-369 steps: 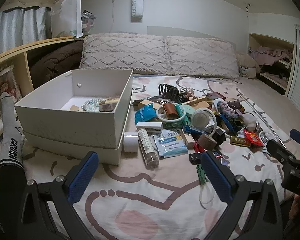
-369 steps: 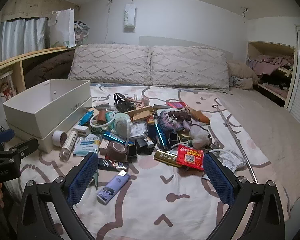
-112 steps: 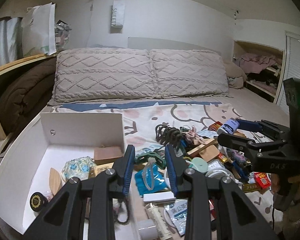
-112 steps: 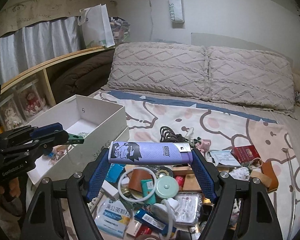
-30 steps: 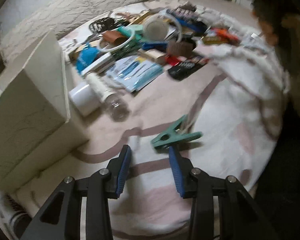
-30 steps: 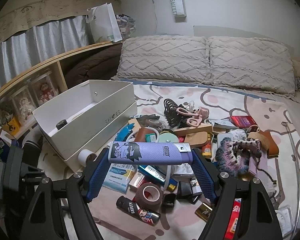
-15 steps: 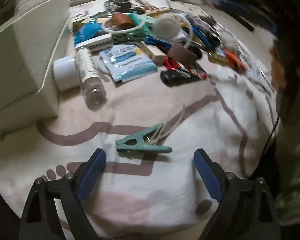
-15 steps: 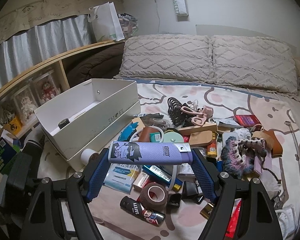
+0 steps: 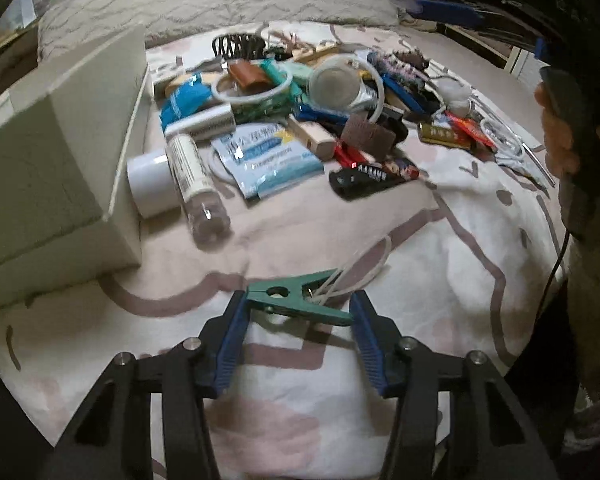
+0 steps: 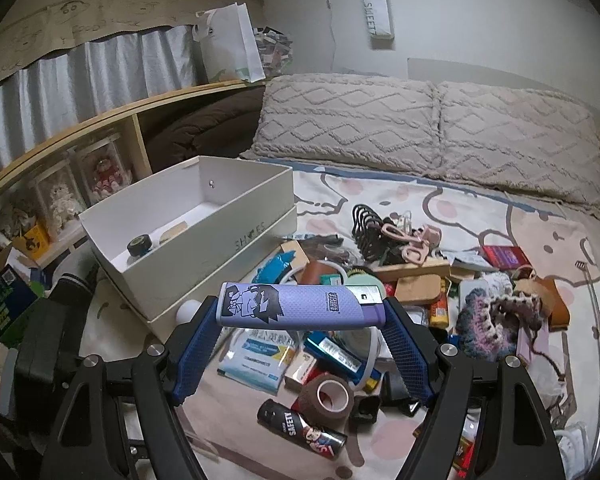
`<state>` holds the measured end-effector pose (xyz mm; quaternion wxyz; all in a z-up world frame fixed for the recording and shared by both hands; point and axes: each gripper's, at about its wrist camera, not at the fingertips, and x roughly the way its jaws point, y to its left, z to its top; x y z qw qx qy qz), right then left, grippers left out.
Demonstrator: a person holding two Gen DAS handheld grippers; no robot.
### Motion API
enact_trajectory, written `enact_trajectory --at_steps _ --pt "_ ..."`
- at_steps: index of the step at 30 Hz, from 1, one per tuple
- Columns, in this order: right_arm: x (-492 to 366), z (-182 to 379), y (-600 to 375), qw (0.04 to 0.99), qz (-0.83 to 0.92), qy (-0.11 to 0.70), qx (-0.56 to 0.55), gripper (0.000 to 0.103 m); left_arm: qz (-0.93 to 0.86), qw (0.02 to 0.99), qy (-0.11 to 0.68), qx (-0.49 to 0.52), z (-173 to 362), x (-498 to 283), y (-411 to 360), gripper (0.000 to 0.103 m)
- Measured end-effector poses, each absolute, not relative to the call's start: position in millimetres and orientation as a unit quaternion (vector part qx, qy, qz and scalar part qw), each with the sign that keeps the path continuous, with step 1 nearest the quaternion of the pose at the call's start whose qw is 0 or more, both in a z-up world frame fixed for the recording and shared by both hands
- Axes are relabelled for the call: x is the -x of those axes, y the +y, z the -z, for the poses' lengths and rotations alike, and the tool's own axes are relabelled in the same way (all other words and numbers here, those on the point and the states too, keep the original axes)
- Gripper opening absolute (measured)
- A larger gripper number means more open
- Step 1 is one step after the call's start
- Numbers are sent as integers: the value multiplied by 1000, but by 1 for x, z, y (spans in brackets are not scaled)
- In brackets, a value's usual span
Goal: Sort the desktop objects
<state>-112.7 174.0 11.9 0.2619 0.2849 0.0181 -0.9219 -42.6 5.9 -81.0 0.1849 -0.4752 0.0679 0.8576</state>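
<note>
A bedroom: the things to sort lie heaped on a bed (image 10: 480,208) under a cartoon-print cover, pillows at the head and a white box (image 10: 228,236) at the left edge.

The left gripper (image 9: 298,312) points down at the cover near the foot edge. Its fingers (image 9: 230,340) are closing on a green peg (image 9: 296,300) that lies crosswise between them; the left pad seems to meet the peg's nose, the right pad looks just short of its tail, so I judge it not yet clamped. The right gripper (image 10: 300,320) is clenched end to end on a purple lighter (image 10: 296,306), held level above the pile.

Risks, as I read them:
- The peg is taken lengthwise by its tapered ends, so it could pivot or squirt out as the pads press.
- A white cord (image 9: 358,270) runs from the peg's spring; on lifting it may drag or snag on the soft cover.
- The cover could bunch up between the pads.
- The lighter is gripped only at its ends, so a tilt of the wrist could let it slip onto the pile.

Hard to make out:
- The left view is blurred, so contact at the right pad is uncertain, and where the cord ends is unclear.
- Most of the box's inside is hidden behind its wall; only a dark roll (image 10: 140,246) shows.
- The pile overlaps itself heavily.
</note>
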Motion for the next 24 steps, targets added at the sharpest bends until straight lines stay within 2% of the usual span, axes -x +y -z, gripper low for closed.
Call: enact_trajectory --at_steps 13,24 --pt "113 -40 167 261 929 23 -260 80 -909 178 65 371 12 60 -7 51" --pt "121 -57 167 240 938 22 -251 80 -934 167 28 315 -30 91 -22 51"
